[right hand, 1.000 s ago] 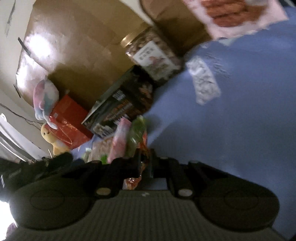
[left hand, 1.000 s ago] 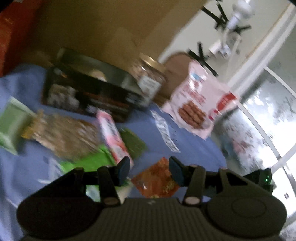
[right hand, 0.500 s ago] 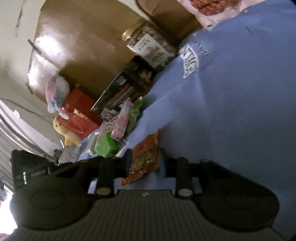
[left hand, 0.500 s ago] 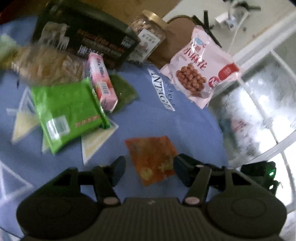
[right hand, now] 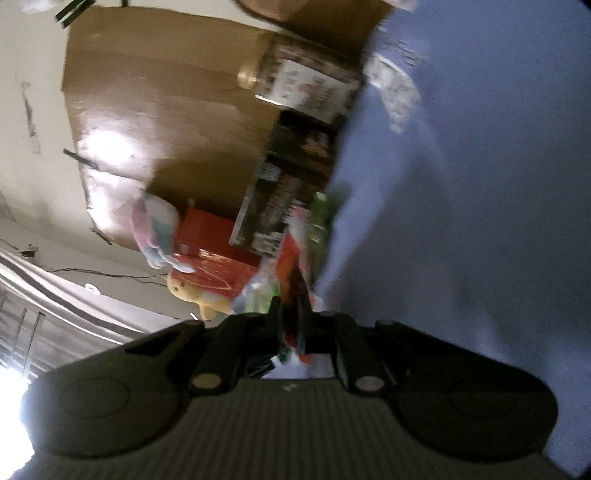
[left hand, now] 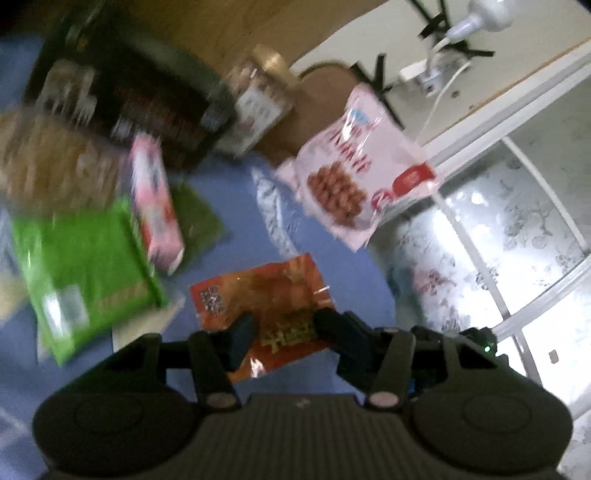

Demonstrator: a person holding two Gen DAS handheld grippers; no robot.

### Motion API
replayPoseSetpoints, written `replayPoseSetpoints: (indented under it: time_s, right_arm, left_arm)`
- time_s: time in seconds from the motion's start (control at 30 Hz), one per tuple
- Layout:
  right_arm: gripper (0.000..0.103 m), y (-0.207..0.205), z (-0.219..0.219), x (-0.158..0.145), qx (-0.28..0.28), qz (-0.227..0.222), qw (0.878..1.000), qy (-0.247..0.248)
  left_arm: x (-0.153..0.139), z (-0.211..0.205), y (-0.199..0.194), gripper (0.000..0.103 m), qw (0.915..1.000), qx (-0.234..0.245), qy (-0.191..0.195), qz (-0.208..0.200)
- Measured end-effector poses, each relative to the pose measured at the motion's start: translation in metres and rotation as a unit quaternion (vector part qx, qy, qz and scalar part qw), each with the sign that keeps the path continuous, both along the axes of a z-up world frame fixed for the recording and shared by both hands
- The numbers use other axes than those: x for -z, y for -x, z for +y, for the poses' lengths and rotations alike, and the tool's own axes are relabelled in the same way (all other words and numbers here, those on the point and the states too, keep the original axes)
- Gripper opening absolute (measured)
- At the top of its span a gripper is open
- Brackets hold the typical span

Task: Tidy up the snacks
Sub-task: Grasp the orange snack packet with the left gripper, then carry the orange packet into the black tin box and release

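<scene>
Both views look forward from low and close over a blue printed cloth (left hand: 236, 206), the right one rolled sideways. They share the gold-lidded clear jar (left hand: 258, 92) and the flat orange foil packet (left hand: 266, 295).

Daylight is glaring through a frosted window (left hand: 517, 258). A cream wall (left hand: 424, 33) is standing behind a brown board (right hand: 155, 110); a blue cloth (right hand: 480, 184) is covering the surface.

blue cloth (left hand: 236, 236); plush toys (right hand: 155, 229) beside cardboard (right hand: 147, 103).
</scene>
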State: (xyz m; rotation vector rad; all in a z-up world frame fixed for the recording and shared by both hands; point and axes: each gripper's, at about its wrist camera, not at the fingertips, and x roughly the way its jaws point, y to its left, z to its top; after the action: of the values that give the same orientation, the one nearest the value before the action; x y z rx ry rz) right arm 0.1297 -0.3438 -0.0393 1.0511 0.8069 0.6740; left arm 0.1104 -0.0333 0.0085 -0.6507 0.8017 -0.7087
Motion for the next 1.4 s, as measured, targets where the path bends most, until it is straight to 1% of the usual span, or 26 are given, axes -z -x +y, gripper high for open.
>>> replayPoseSetpoints:
  time_s: [0.07,0.13,0.17,0.3,0.33,0.4,0.5,0.53,0.6,0.63,0.7,0.77,0.8,0.83,0.87,0.9,0.93,0.97,1.0,1.07,1.17,1.23,1.3,1.37,1.4]
  right_arm:
    - [0.01,-0.011,0.007,-0.021,-0.001,-0.024,1.0,0.006]
    - [0.01,-0.023,0.013,-0.043,0.002,-0.05,0.999,0.006]
    - [0.01,-0.029,0.016,-0.053,0.002,-0.063,0.998,0.004]
    - [0.01,-0.064,0.039,-0.094,-0.002,-0.109,0.994,0.006]
    - [0.01,-0.075,0.048,-0.102,-0.002,-0.122,0.993,0.012]
    - [0.01,-0.1,0.068,-0.112,-0.001,-0.133,0.991,0.021]
    - [0.01,-0.136,0.099,-0.108,0.002,-0.131,0.991,0.037]
    - [0.01,-0.146,0.108,-0.103,0.005,-0.126,0.991,0.042]
    - [0.01,-0.164,0.121,-0.09,0.011,-0.11,0.993,0.044]
    - [0.01,-0.171,0.126,-0.083,0.013,-0.102,0.994,0.041]
    - [0.01,-0.18,0.13,-0.071,0.023,-0.092,0.994,0.047]
    - [0.01,-0.184,0.135,-0.066,0.037,-0.097,0.991,0.085]
    - [0.009,-0.186,0.138,-0.065,0.038,-0.095,0.989,0.108]
    - [0.013,-0.187,0.141,-0.065,0.037,-0.102,0.985,0.131]
    - [0.016,-0.185,0.144,-0.068,0.036,-0.123,0.979,0.159]
    - [0.025,-0.181,0.147,-0.073,0.038,-0.138,0.971,0.192]
    - [0.042,-0.175,0.149,-0.079,0.043,-0.156,0.962,0.222]
    - [0.048,-0.168,0.147,-0.084,0.051,-0.174,0.953,0.241]
    - [0.05,-0.159,0.144,-0.089,0.062,-0.191,0.947,0.25]
    - [0.05,-0.143,0.136,-0.097,0.07,-0.212,0.942,0.252]
    - [0.05,-0.117,0.125,-0.102,0.068,-0.217,0.944,0.24]
    - [0.05,-0.104,0.131,-0.1,0.044,-0.217,0.946,0.234]
    - [0.05,-0.093,0.151,-0.096,0.002,-0.22,0.943,0.248]
    - [0.05,-0.081,0.174,-0.09,-0.049,-0.23,0.934,0.269]
    - [0.05,-0.076,0.186,-0.086,-0.072,-0.237,0.927,0.281]
  left_arm:
    - [-0.014,0.012,-0.001,0.051,0.9995,-0.013,0.01,-0.026]
    - [-0.024,0.029,0.0,0.052,0.9981,-0.037,0.022,-0.044]
    - [-0.028,0.04,0.0,0.053,0.9971,-0.052,0.022,-0.051]
    - [-0.04,0.077,-0.003,0.053,0.9917,-0.108,-0.004,-0.069]
    - [-0.043,0.084,-0.006,0.054,0.99,-0.121,-0.011,-0.071]
    - [-0.051,0.095,-0.016,0.054,0.9865,-0.144,-0.029,-0.073]
    - [-0.066,0.105,-0.048,0.054,0.9774,-0.172,-0.082,-0.092]
    - [-0.068,0.107,-0.062,0.054,0.9759,-0.173,-0.093,-0.095]
    - [-0.069,0.106,-0.091,0.053,0.9764,-0.167,-0.104,-0.09]
    - [-0.068,0.104,-0.107,0.053,0.9768,-0.166,-0.109,-0.081]
    - [-0.063,0.099,-0.127,0.053,0.9769,-0.16,-0.121,-0.074]
    - [-0.055,0.091,-0.144,0.053,0.9724,-0.163,-0.151,-0.071]
    - [-0.05,0.088,-0.149,0.053,0.971,-0.163,-0.161,-0.069]
    - [-0.046,0.085,-0.153,0.053,0.9706,-0.162,-0.165,-0.065]
    - [-0.045,0.082,-0.153,0.053,0.97,-0.163,-0.166,-0.07]
    - [-0.044,0.081,-0.15,0.053,0.9692,-0.163,-0.169,-0.076]
    - [-0.045,0.08,-0.145,0.053,0.9688,-0.158,-0.171,-0.084]
    - [-0.046,0.079,-0.14,0.053,0.9686,-0.155,-0.172,-0.091]
    - [-0.048,0.08,-0.135,0.053,0.9682,-0.152,-0.174,-0.097]
    - [-0.053,0.082,-0.122,0.053,0.9655,-0.148,-0.184,-0.11]
    - [-0.059,0.1,-0.096,0.054,0.9633,-0.148,-0.191,-0.116]
    - [-0.06,0.114,-0.078,0.055,0.9598,-0.158,-0.202,-0.114]
    - [-0.057,0.132,-0.061,0.055,0.9533,-0.175,-0.224,-0.102]
    - [-0.049,0.153,-0.046,0.055,0.9482,-0.194,-0.239,-0.079]
    - [-0.045,0.16,-0.041,0.055,0.9476,-0.199,-0.241,-0.068]
